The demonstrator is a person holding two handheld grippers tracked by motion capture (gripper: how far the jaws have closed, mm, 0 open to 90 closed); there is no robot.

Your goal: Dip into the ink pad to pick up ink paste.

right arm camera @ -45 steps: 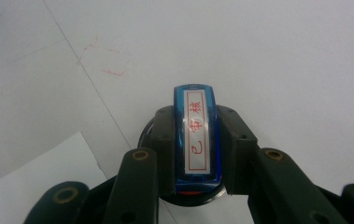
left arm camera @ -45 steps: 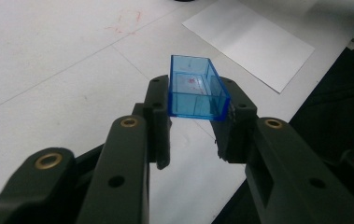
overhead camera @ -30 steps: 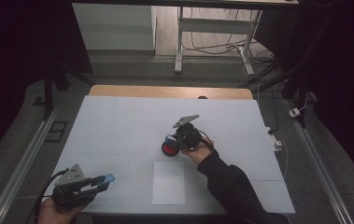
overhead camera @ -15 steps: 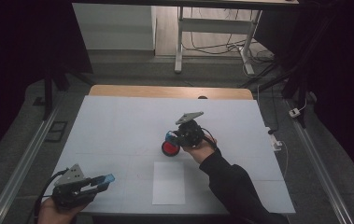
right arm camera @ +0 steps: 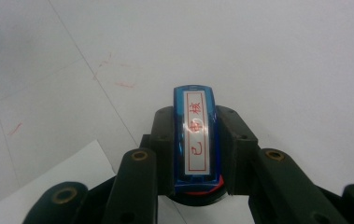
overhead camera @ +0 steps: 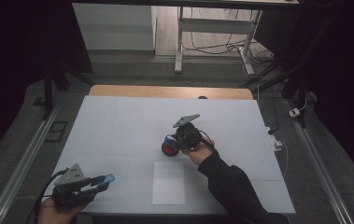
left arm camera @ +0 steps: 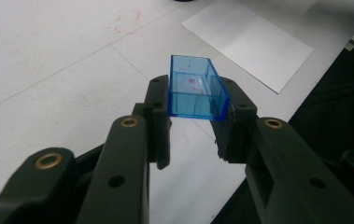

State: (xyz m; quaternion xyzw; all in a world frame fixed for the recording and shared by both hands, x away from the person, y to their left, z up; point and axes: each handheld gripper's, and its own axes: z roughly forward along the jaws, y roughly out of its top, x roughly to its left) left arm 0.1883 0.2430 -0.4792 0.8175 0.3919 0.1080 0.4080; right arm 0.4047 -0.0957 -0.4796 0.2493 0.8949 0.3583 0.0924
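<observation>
My left gripper (overhead camera: 99, 183) hovers over the table's near left corner, shut on a clear blue open box (overhead camera: 108, 178), perhaps a cap. In the left gripper view the blue box (left arm camera: 194, 88) sits crosswise between the pads of that gripper (left arm camera: 196, 103), open side up. Near the table's middle my right gripper (overhead camera: 172, 143) is shut on a blue stamp (overhead camera: 168, 149) with a red underside, held low over the surface. In the right gripper view the stamp (right arm camera: 197, 135) shows a white label with red characters, clamped between the jaws of that gripper (right arm camera: 196, 117).
A white sheet of paper (overhead camera: 168, 183) lies near the front edge, just nearer than the stamp; it is also in the left gripper view (left arm camera: 249, 37). The white table (overhead camera: 118, 126) has faint red marks (right arm camera: 118, 84). Metal rails (overhead camera: 20, 163) flank it; cables and a power strip (overhead camera: 277, 142) lie right.
</observation>
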